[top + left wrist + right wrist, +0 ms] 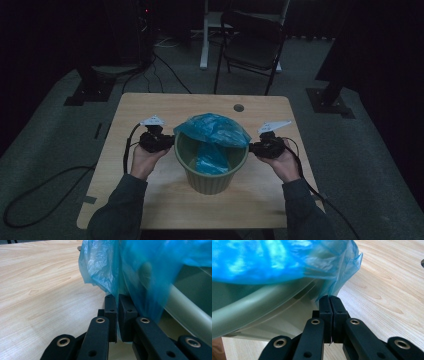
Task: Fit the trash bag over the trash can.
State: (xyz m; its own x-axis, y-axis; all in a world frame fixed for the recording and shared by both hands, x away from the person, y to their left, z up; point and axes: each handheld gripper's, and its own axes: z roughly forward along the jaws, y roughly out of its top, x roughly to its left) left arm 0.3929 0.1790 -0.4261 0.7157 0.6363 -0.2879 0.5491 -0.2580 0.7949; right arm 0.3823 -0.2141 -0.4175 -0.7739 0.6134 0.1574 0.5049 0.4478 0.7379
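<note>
High view, my left claw (167,141) and right claw (253,147) each pinching the blue bag (214,129) over the green bin (210,177), pale wood surface (150,107), dim room, folding chair (252,42) behind.

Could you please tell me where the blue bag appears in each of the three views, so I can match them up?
High view: the bag sits centre, draped over the green bin.
Left gripper view: upper right, its edge pinched in the left claw.
Right gripper view: upper left, its edge pinched in the right claw.
Shared landmark: the bin's pale green rim.
</note>
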